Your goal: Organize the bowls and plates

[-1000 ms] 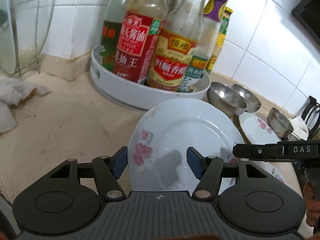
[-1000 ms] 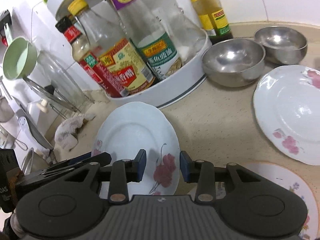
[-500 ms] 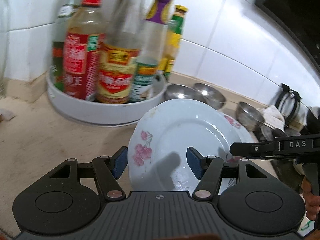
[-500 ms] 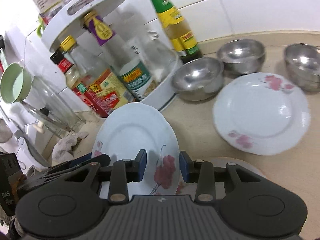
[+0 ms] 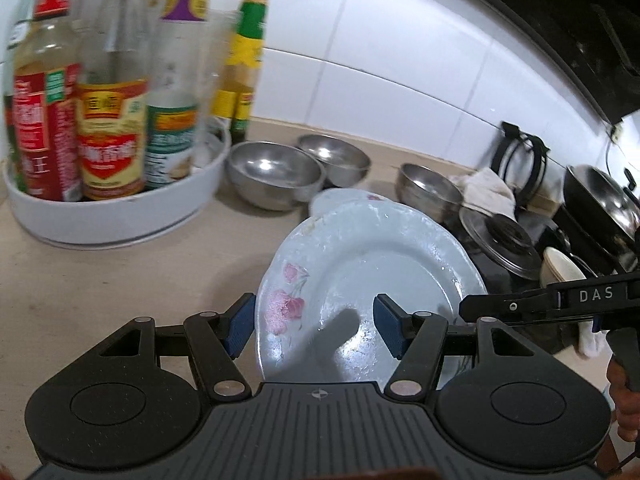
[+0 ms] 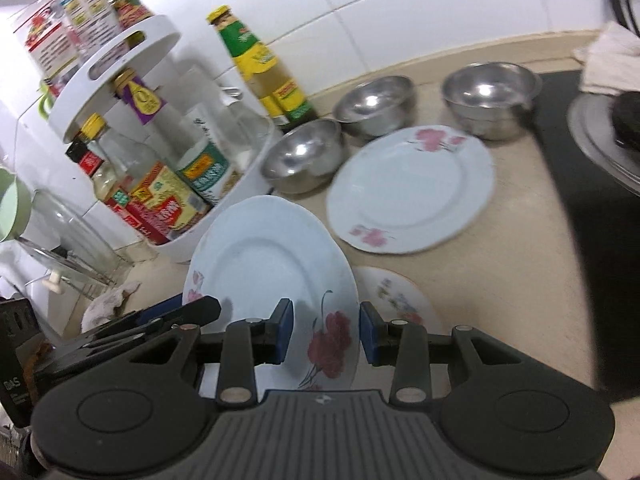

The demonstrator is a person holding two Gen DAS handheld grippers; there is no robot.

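Note:
A white plate with pink flowers (image 5: 360,264) hangs tilted above the counter, carried between both grippers. My left gripper (image 5: 316,326) is shut on its left rim, one blue pad at the edge and one over the face. My right gripper (image 6: 324,334) is shut on its right rim by the red flower (image 6: 330,344). A second flowered plate (image 6: 408,188) lies flat on the counter just beyond. A smaller cream plate (image 6: 396,300) lies under the held plate's right edge. Three steel bowls (image 6: 304,156) (image 6: 376,104) (image 6: 490,96) stand along the tiled wall.
A white two-tier turntable (image 5: 120,216) full of sauce bottles stands at the left. A green-capped bottle (image 6: 264,64) stands beside it. To the right lie a black stove with a pot lid (image 5: 496,240), a wok (image 5: 600,196) and a white cloth (image 5: 484,192).
Both grippers have carried the plate to the right along the counter, away from the turntable. The bowls, the flat plate and the stove have come into closer view.

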